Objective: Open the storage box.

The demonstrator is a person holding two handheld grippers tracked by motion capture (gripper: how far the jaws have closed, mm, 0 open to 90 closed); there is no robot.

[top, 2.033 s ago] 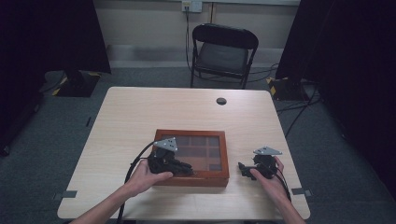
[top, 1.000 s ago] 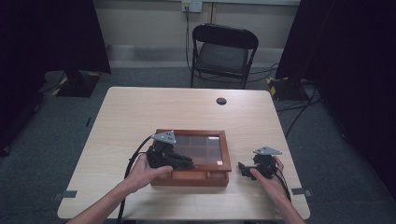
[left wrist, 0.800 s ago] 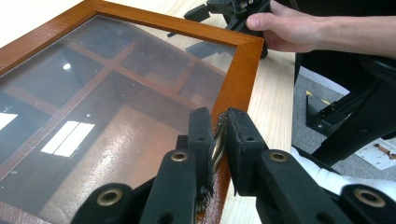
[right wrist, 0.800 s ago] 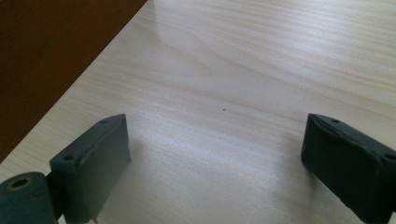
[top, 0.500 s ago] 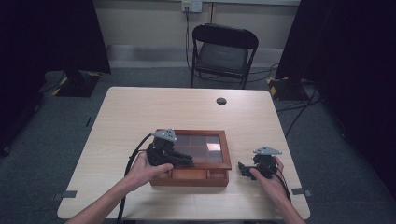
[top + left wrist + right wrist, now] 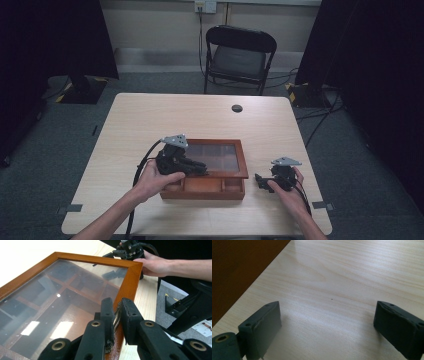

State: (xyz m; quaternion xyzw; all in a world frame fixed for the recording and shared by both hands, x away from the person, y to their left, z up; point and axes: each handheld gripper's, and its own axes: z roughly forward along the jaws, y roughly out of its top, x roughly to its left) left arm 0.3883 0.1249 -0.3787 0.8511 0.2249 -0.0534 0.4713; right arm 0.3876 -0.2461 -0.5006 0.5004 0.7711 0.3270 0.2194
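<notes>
Step in hand: opening the brown wooden compartment box (image 6: 202, 186), low centre of the high view on the pale wood tabletop (image 6: 150, 115). The left gripper (image 6: 117, 311) has its fingers (image 6: 107, 312) nearly closed, pinching a small metal clasp at the front edge of the box's glass-paned hinged lid (image 6: 215, 157), which is raised partway, front compartments exposed. The right gripper (image 6: 325, 325) rests on the tabletop lower right, apart from the box, fingers wide, empty. Next move likely: swing the lid further back without slipping off the clasp.
</notes>
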